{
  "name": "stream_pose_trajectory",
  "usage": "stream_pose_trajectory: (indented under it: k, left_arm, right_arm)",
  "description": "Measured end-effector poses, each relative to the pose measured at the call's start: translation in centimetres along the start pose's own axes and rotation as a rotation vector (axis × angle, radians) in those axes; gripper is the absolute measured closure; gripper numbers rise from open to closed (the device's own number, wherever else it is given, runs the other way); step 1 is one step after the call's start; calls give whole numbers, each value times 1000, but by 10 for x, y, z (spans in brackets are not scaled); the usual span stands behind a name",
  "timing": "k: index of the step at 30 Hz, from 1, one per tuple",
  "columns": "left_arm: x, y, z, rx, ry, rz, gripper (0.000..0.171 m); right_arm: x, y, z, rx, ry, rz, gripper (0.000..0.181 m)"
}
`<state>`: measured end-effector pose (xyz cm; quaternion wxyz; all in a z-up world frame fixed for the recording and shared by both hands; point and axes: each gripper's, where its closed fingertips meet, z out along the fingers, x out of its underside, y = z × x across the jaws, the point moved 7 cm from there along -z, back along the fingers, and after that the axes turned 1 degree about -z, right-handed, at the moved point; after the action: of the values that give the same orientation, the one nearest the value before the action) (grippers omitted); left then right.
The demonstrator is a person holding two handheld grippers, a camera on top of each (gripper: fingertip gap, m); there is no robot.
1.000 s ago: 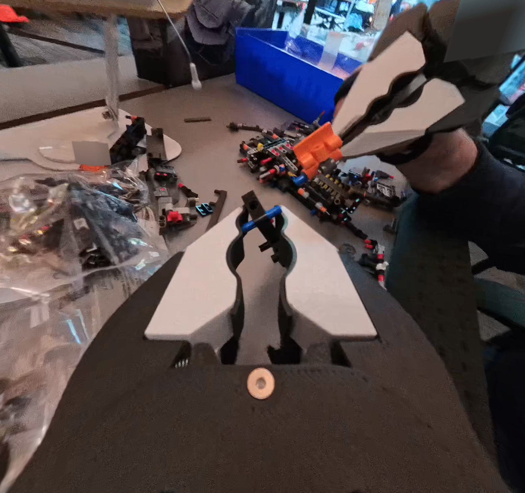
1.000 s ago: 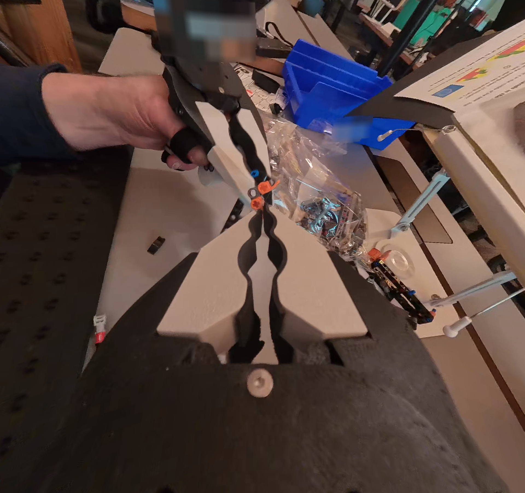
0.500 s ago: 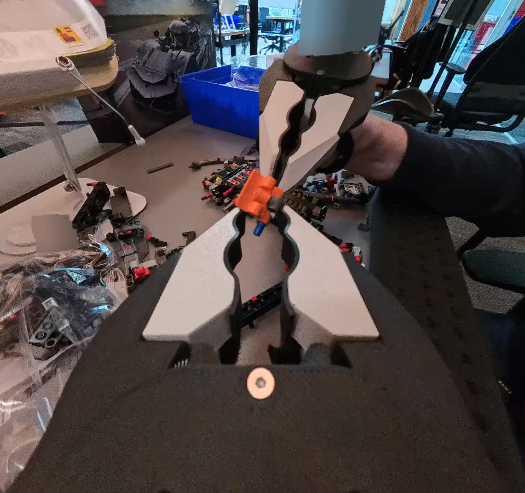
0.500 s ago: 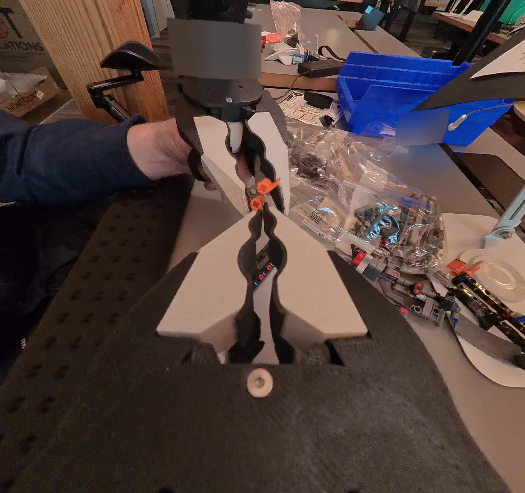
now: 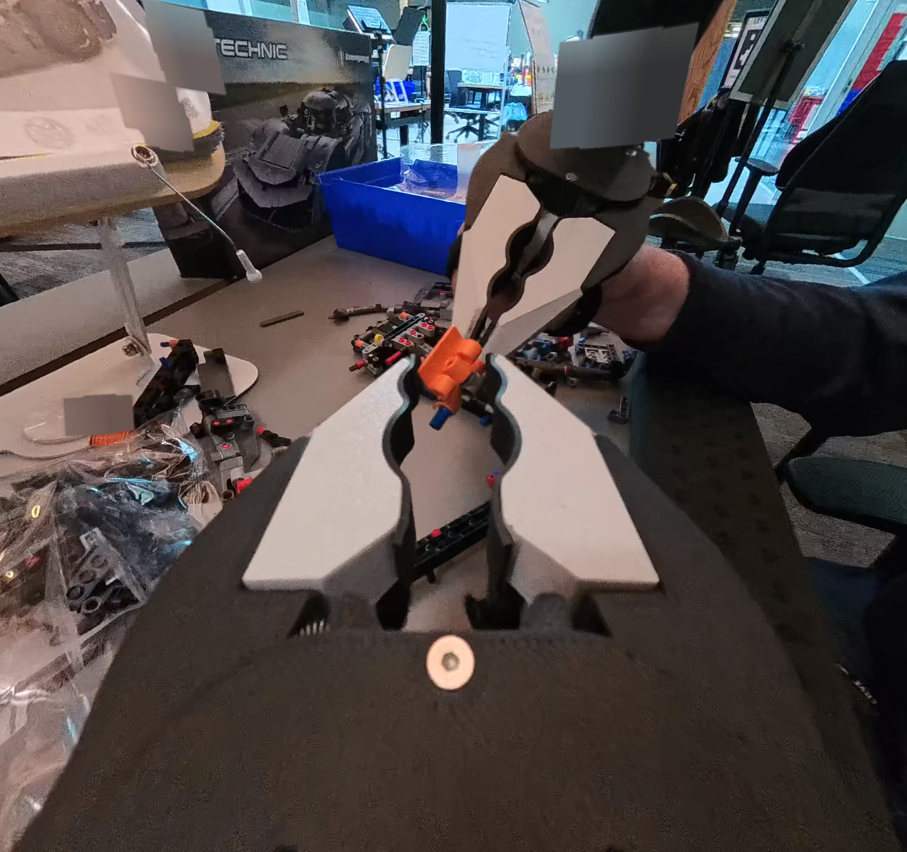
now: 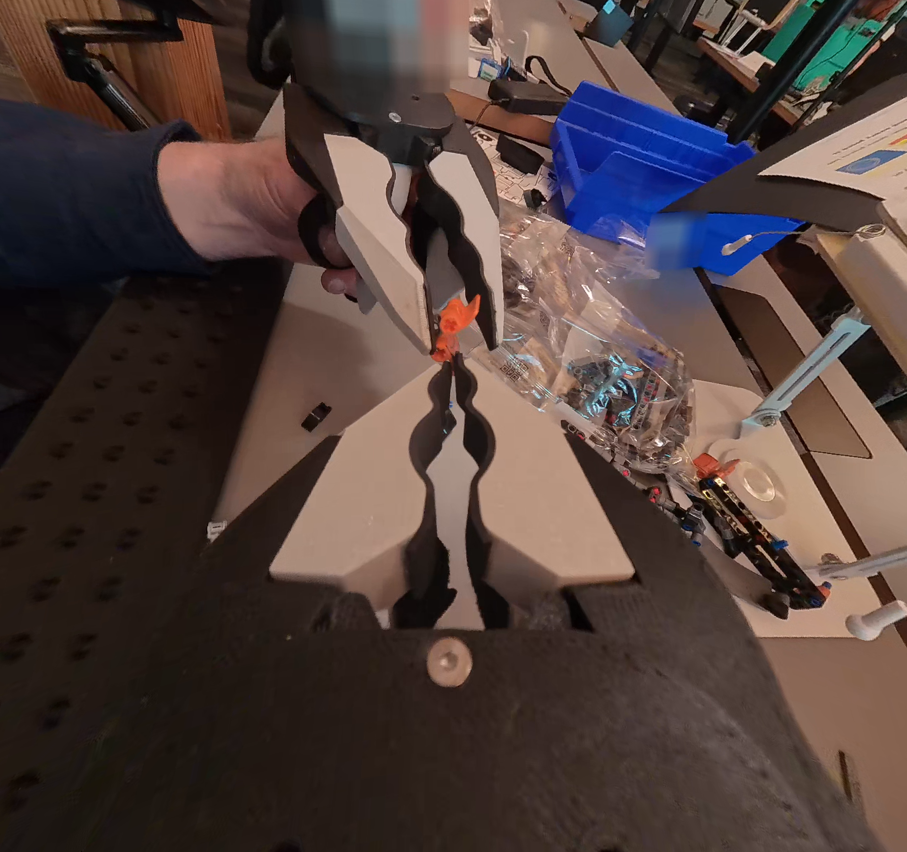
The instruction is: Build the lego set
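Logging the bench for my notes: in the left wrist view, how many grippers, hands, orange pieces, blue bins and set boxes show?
grippers: 2 (left gripper, right gripper)
hand: 1
orange piece: 1
blue bin: 1
box: 1
total: 6

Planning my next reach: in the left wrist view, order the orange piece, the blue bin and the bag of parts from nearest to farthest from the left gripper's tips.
1. Orange piece: at the left gripper tips.
2. Bag of parts: lower left, on the table.
3. Blue bin: far side, beyond the tips.
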<state>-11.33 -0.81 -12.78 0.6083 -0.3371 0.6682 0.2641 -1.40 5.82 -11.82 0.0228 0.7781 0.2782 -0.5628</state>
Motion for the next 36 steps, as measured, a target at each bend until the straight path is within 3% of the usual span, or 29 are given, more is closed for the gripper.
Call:
stream_pose_trajectory:
  k: [4, 8, 13, 19, 26, 36]
  left_arm:
    - [-3, 0, -3, -51, -3, 57, 151]
    - [1, -11, 10, -194, 122, 316, 151]
    - [8, -15, 21, -299, 237, 515, 153]
    - [6, -12, 21, -345, 203, 515, 142]
    - [11, -11, 23, -348, 216, 501, 145]
    - [13, -26, 29, -393, 168, 464, 150]
  right_arm:
    - [-4, -7, -9, 5, -69, 70, 175]
    - [-2, -10, -5, -62, -97, 213, 163]
    - [6, -11, 3, -84, -58, 276, 181]
    - [6, -14, 2, -79, -79, 310, 181]
    - [0, -8, 4, -120, -115, 282, 181]
    - [4, 3, -9, 7, -165, 296, 181]
